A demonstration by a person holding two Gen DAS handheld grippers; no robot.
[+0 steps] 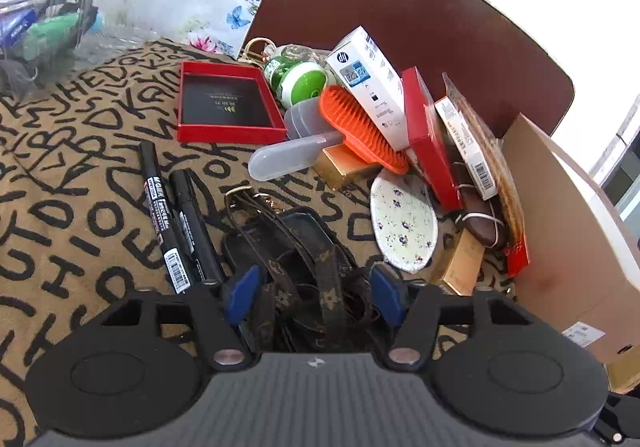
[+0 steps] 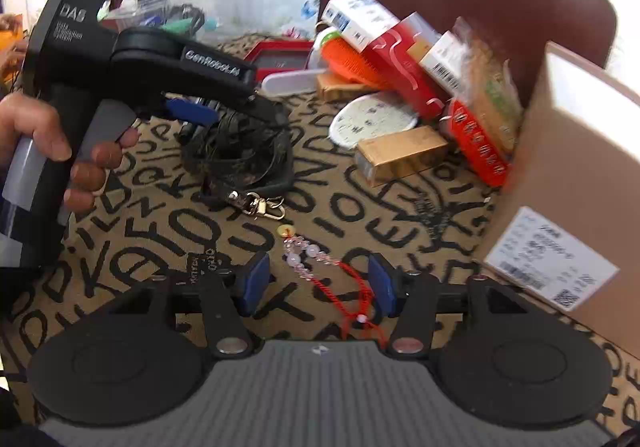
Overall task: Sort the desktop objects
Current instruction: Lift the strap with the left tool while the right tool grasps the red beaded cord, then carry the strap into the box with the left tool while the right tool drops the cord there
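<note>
A tangled dark brown monogram strap (image 1: 304,271) lies on the letter-print mat (image 1: 80,175) between the blue pads of my left gripper (image 1: 315,297). The pads stand apart from it, so the gripper is open. The right wrist view shows the same strap (image 2: 240,155) with its metal clasp (image 2: 260,205) under the left gripper, whose handle a hand (image 2: 48,135) holds. My right gripper (image 2: 318,285) is open low over the mat. A pink bead charm on a red cord (image 2: 308,253) lies loose between its fingers.
Two black markers (image 1: 176,223) lie left of the strap. Behind are an open red box (image 1: 228,107), an orange brush (image 1: 360,127), a translucent case (image 1: 288,155), a floral dish (image 1: 404,219) and leaning boxes (image 1: 368,83). A cardboard box (image 1: 568,231) stands right, a clear bin (image 1: 44,27) far left.
</note>
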